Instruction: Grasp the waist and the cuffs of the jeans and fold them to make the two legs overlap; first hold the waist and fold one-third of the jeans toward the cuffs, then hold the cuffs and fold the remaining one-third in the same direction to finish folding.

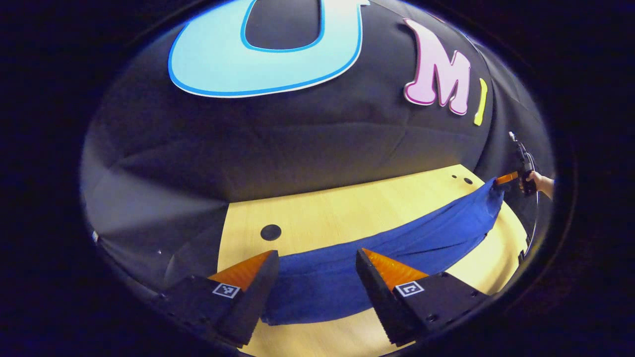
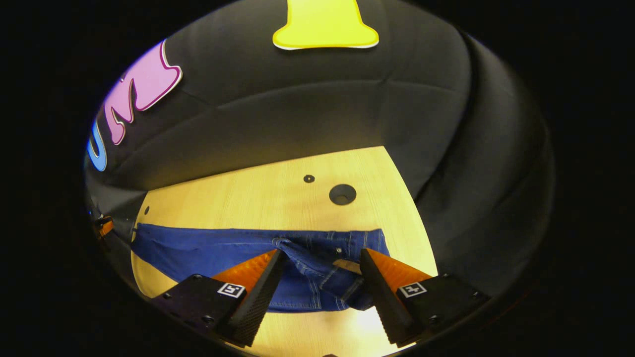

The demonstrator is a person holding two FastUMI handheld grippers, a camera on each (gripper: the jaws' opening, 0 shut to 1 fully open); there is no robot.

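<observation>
The jeans (image 2: 223, 250) lie stretched across the table (image 2: 258, 198), between both grippers' fingers.

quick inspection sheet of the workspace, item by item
surface: pale wooden table with round holes in its top
job's things: blue jeans lie stretched along the table; the waist end with button and belt loops sits between the right claw's fingers, the far leg end between the left claw's fingers
clutter: nothing seen
grippers: left claw open, fingers either side of the denim; right claw open around the waist; a hand holds the right claw in the left gripper view
cables: nothing seen
surroundings: black cloth wall behind the table
</observation>
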